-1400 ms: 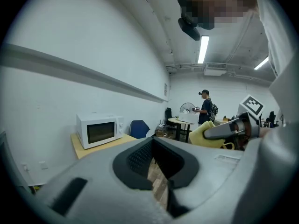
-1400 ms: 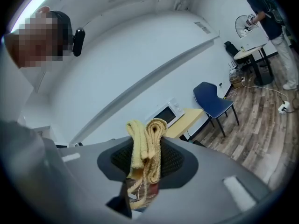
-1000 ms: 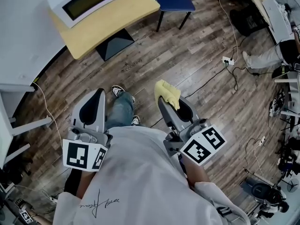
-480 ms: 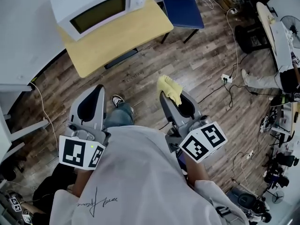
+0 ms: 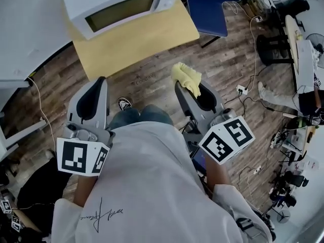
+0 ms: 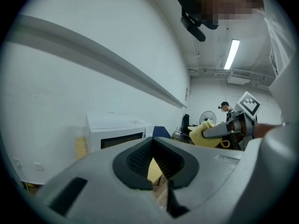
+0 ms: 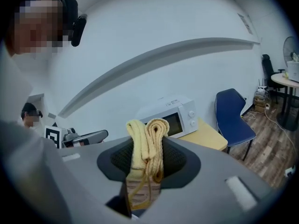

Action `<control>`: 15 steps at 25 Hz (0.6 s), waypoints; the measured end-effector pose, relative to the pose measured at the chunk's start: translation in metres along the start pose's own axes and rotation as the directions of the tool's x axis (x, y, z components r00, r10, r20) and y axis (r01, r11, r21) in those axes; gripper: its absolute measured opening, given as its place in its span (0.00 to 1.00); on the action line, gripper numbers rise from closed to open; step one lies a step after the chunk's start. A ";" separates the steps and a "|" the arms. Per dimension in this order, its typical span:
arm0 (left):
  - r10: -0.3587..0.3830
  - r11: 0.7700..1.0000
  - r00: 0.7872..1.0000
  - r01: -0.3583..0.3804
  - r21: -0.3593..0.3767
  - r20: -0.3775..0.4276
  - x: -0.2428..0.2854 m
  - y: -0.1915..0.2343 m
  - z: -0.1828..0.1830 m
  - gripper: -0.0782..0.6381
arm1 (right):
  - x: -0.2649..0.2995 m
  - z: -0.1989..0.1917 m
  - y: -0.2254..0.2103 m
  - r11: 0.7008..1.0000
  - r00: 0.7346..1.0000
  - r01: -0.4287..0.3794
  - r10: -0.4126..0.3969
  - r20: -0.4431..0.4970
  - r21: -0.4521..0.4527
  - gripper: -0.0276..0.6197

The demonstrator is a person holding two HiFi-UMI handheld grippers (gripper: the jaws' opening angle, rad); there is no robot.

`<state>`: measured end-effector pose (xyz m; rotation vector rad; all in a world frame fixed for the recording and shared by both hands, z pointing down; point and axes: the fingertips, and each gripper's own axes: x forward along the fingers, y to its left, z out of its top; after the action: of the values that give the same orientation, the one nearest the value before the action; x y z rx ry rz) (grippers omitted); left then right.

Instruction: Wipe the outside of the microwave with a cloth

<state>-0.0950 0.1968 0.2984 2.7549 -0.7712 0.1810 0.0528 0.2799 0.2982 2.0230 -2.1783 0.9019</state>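
Nearer than a second ago, the microwave (image 5: pixel 121 6) stands on the counter (image 5: pixel 147 42), well ahead of both jaws. Right gripper (image 7: pixel 147 160) pinches the folded yellow cloth (image 7: pixel 145 139); left gripper (image 6: pixel 154 164) jaws are almost together, empty. Approach step; next, press the cloth to the casing.

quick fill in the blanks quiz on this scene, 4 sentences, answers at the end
1. The right tongs are shut on a ___ cloth.
2. The white microwave stands on a ___.
3. The left tongs hold ___.
4. The chair near the microwave is ___.

Missing words: yellow; table; nothing; blue.
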 end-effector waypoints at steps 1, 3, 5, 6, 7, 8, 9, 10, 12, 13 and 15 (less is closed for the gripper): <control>0.003 1.000 1.000 -0.003 -0.006 -0.002 0.001 0.003 0.000 0.09 | 0.005 0.004 -0.001 1.000 1.000 0.002 -0.002 -0.004 -0.011 0.25; 0.023 0.999 1.000 -0.023 -0.023 -0.001 0.003 0.009 0.000 0.09 | 0.014 0.014 -0.004 0.999 1.000 0.008 -0.009 -0.019 -0.033 0.25; 0.042 0.998 0.999 -0.042 -0.040 -0.001 0.007 0.012 0.002 0.09 | 0.019 0.024 -0.010 0.999 0.999 -0.002 0.000 -0.034 -0.043 0.24; 0.043 0.998 0.999 -0.043 -0.044 -0.006 0.010 0.013 0.003 0.09 | 0.021 0.029 -0.013 0.999 0.999 -0.012 0.011 -0.037 -0.040 0.24; 0.042 0.998 0.999 -0.042 -0.043 -0.013 0.013 0.014 0.003 0.09 | 0.023 0.035 -0.015 0.999 0.999 -0.022 0.020 -0.036 -0.036 0.24; 0.041 0.998 0.999 -0.041 -0.040 -0.021 0.017 0.016 0.003 0.09 | 0.027 0.041 -0.019 0.999 0.999 -0.027 0.026 -0.034 -0.035 0.24; 0.041 0.998 0.999 -0.042 -0.038 -0.026 0.021 0.018 0.003 0.09 | 0.033 0.047 -0.022 0.999 0.999 -0.028 0.027 -0.033 -0.039 0.24; 0.042 0.998 0.999 -0.043 -0.038 -0.029 0.025 0.021 0.003 0.09 | 0.040 0.052 -0.025 0.998 0.999 -0.028 0.026 -0.031 -0.049 0.24; 0.047 0.998 0.998 -0.048 -0.040 -0.032 0.033 0.028 0.004 0.09 | 0.055 0.065 -0.033 0.997 0.999 -0.024 0.022 -0.029 -0.076 0.24; 0.051 0.998 0.998 -0.052 -0.041 -0.034 0.039 0.031 0.005 0.09 | 0.064 0.071 -0.037 0.996 0.999 -0.024 0.022 -0.028 -0.089 0.24; 0.063 0.997 0.997 -0.065 -0.044 -0.034 0.051 0.040 0.010 0.09 | 0.083 0.086 -0.046 0.994 0.999 -0.036 0.034 -0.023 -0.107 0.24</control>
<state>-0.0725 0.1358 0.3074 2.6801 -0.8451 0.2186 0.1130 0.1691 0.2778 1.9245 -2.2066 0.7878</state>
